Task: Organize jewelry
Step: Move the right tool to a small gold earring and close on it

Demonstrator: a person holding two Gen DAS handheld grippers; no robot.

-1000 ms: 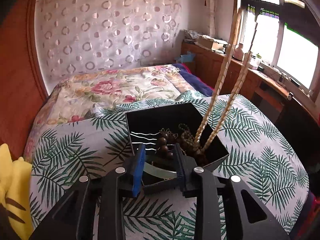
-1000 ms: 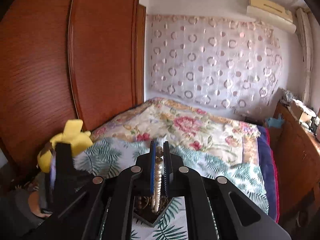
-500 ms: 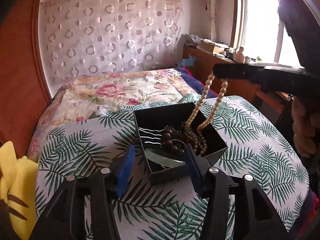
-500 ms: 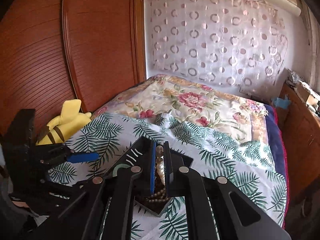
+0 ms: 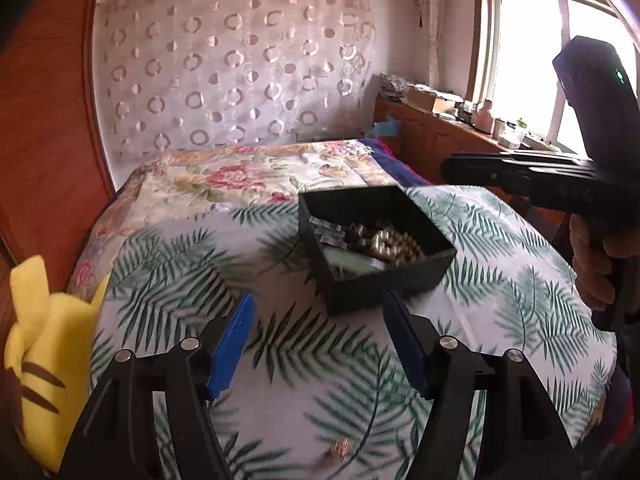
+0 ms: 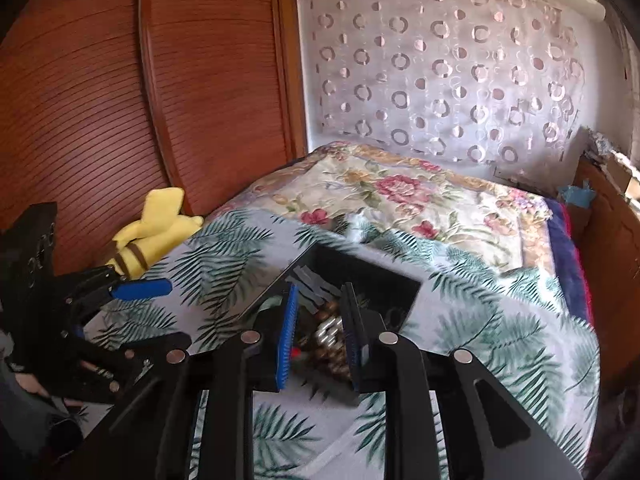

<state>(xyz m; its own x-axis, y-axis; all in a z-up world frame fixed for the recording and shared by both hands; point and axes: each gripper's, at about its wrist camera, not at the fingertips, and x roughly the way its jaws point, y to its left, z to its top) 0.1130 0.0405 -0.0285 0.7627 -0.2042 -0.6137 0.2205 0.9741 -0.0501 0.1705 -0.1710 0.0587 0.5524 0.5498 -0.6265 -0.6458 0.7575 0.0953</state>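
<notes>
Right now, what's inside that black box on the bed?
The black box holds a heap of pale beads, darker beads, some silvery clips and something green. Whatever lies beneath the heap is covered.

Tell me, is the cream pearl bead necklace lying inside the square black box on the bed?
Yes, the cream pearl bead necklace lies heaped inside the square black box, next to darker brown beads.

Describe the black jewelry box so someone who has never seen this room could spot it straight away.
Find the bed, then its palm-leaf bedspread. The black jewelry box sits on that cover, square and open-topped, holding a heap of beads. It is the only dark, hard-edged thing on the fabric; the yellow plush toy lies at the bed's edge.
</notes>
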